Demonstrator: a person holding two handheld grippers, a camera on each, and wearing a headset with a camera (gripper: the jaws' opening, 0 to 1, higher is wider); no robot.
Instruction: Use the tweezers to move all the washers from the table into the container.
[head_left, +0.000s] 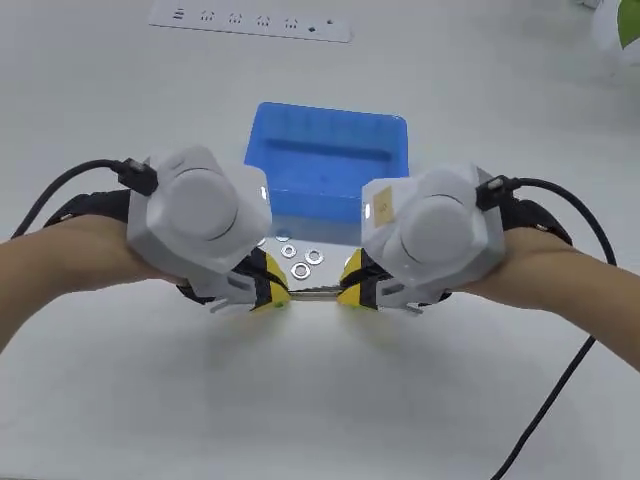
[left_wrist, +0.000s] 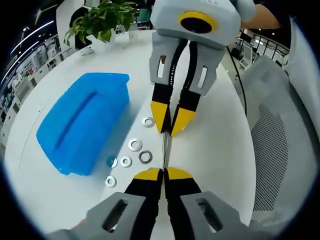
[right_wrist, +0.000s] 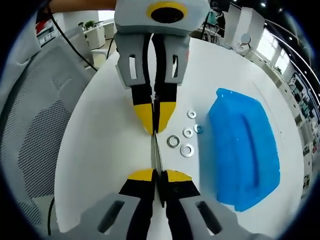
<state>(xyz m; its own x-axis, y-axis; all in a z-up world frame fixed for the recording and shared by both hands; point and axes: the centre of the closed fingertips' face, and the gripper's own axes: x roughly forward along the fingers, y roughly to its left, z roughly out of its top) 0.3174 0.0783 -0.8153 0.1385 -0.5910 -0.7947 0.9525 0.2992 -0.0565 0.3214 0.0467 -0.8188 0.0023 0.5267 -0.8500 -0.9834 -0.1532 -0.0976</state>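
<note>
Nearest, the left gripper (head_left: 268, 291) and right gripper (head_left: 355, 291) meet almost tip to tip, each with its jaws pinched tight on one end of the tweezers (head_left: 312, 291), which span the gap between them. At 12 o'clock, loose washers (head_left: 301, 259) lie on the table (head_left: 300, 400) just before the blue container (head_left: 330, 206), its hollow showing plain blue. Farther, at 11 o'clock, a power strip (head_left: 250, 20) has markings too small to read

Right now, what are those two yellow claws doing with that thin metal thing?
A person holds a gripper in each hand. The left gripper and right gripper both pinch the tweezers, one at each end. Several washers lie on the white table beside the blue container.
</note>
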